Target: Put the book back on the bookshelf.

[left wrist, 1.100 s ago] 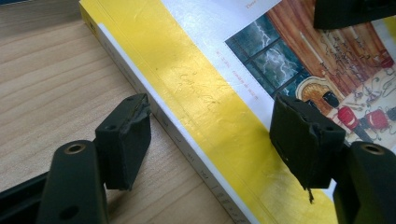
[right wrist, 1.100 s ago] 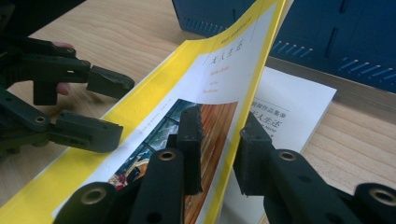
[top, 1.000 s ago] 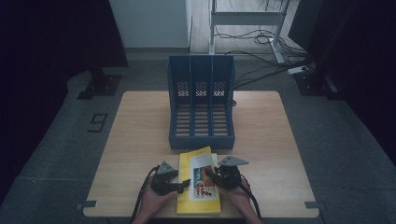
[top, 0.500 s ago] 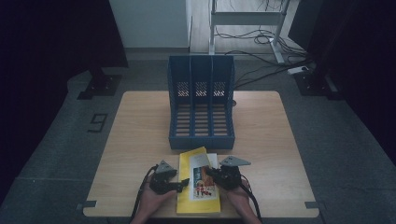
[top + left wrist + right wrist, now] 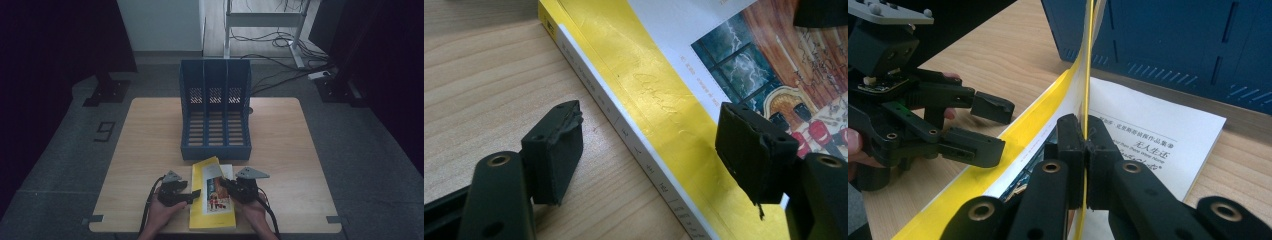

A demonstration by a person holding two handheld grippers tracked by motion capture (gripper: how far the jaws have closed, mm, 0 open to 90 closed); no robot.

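Observation:
A yellow paperback book (image 5: 201,212) lies at the table's front edge, just before the blue rack. My right gripper (image 5: 223,184) is shut on the book's front cover (image 5: 1087,60), which it holds up on edge so that the white title page (image 5: 1158,145) shows under it. In the right gripper view my right gripper (image 5: 1086,135) has its pads pressed together on the thin yellow sheet. My left gripper (image 5: 196,192) is open at the book's left side. In the left gripper view my left gripper (image 5: 654,145) has one jaw over the wood and the other over the cover picture, with the white spine (image 5: 624,135) between them, untouched.
A blue three-slot file rack (image 5: 215,145) stands mid-table behind the book and looms close in the right gripper view (image 5: 1173,45). The wooden table (image 5: 150,140) has bare room to the left and right of the rack. Cables and a desk frame lie on the floor beyond.

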